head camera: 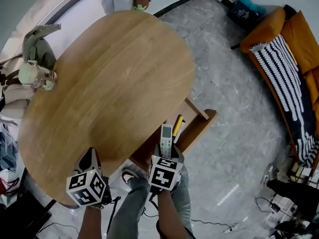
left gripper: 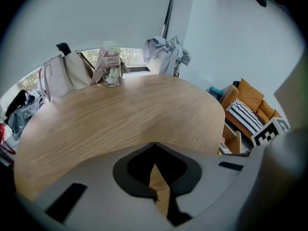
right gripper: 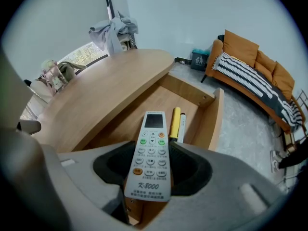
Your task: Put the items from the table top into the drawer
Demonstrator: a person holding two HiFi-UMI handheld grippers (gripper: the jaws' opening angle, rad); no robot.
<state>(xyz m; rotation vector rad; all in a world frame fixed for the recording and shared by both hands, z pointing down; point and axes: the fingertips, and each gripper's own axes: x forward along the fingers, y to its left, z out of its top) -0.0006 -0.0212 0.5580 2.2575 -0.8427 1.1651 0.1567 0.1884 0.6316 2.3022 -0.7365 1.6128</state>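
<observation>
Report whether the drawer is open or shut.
Open: the drawer sticks out from under the table, yellow pen visible inside.

One white slab-shaped plastic remote control (right gripper: 150, 150), folks! At its one o'clock, one slim yellow pen (right gripper: 176, 121) and one slim white pen (right gripper: 183, 128). One open wooden drawer (right gripper: 214, 114), one oval wooden desk (head camera: 109, 83).

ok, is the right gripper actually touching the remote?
Touching. The right gripper view shows the remote clamped in the right gripper, both pads pressed against its long edges, above the open drawer.
</observation>
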